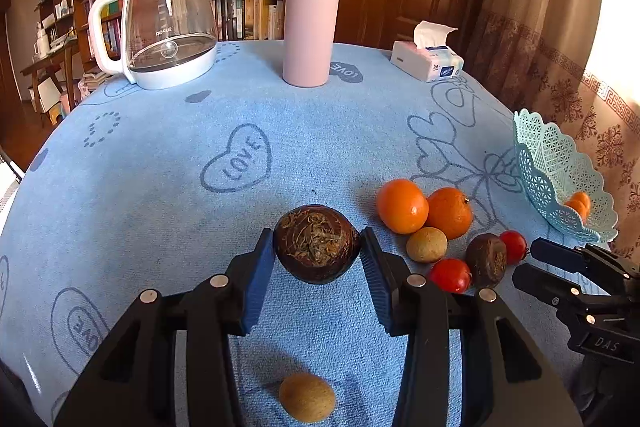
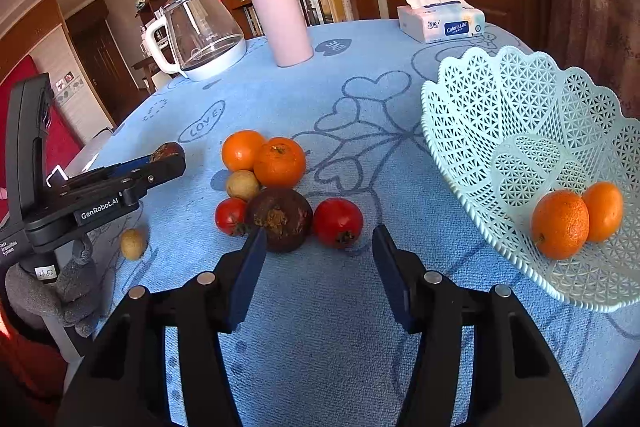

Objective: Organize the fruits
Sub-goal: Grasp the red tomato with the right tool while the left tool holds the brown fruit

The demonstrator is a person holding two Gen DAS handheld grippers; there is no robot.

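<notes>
Left claw grips a dark fruit between its pads, clear of the cloth, likely for carrying to the basket.

Right claw stands open and empty; a second dark fruit and a red fruit lie just ahead.

Only the right view shows two oranges inside the basket and a gloved hand.

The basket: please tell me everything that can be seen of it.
The basket is pale mint, looks like plastic, with a lattice of small holes and a scalloped rim. It is a wide, shallow bowl, standing upright on the blue cloth at the table's right side, near the curtain. Two oranges lie inside, touching each other. No gripper touches it.
</notes>
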